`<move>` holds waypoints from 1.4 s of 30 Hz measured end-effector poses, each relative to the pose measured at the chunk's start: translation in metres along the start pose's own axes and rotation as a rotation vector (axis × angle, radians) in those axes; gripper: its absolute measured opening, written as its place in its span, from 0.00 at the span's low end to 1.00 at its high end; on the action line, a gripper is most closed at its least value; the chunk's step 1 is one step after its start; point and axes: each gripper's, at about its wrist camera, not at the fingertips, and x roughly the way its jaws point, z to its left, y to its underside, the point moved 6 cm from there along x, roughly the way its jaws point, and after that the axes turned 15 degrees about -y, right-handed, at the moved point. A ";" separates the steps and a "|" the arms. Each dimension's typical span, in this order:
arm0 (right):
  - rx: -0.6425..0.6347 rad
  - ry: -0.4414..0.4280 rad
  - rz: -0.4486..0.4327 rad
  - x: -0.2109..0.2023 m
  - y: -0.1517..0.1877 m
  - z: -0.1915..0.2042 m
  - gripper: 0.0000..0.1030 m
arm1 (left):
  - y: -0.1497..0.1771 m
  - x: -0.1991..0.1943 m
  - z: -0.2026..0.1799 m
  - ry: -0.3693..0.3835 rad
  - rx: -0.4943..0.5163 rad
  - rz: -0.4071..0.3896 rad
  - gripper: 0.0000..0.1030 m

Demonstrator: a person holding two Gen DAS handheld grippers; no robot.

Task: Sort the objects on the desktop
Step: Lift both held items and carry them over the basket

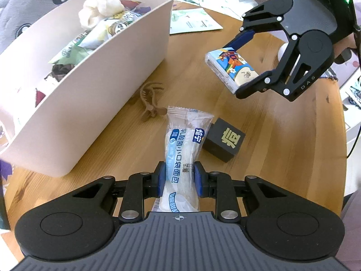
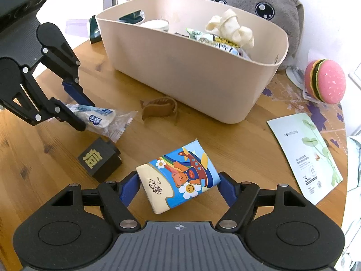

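Brown hair clip (image 1: 150, 103) and black cube (image 1: 223, 143) beside beige bin (image 1: 126, 67).

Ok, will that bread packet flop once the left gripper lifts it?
Probably a little: the left gripper pinches the bread packet mid-length, and the soft wrapper dents there. The crimped end looks thin and may droop. It seems light, with glossy film that could slip.

I was working in a home, likely a bedroom or living room. A round wooden table (image 2: 237, 135) stood among a grey plush toy (image 2: 259, 2), a pink burger-shaped cushion (image 2: 327, 81) and a beige plastic storage bin (image 2: 191, 79) of snacks.
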 end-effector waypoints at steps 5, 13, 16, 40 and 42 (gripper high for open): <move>-0.018 0.009 -0.010 -0.009 -0.004 0.009 0.70 | 0.011 -0.017 0.001 0.015 -0.048 -0.017 0.25; -0.025 0.030 -0.048 -0.027 -0.012 0.019 0.70 | 0.011 -0.049 0.010 -0.001 -0.088 -0.069 0.25; -0.029 0.039 -0.066 -0.036 -0.015 0.024 0.70 | 0.011 -0.058 0.014 -0.010 -0.094 -0.088 0.25; -0.014 0.091 -0.264 -0.093 -0.071 0.029 0.70 | -0.016 -0.124 0.087 -0.164 -0.251 -0.250 0.25; -0.010 0.099 -0.281 -0.097 -0.077 0.027 0.70 | -0.021 -0.128 0.095 -0.176 -0.265 -0.262 0.25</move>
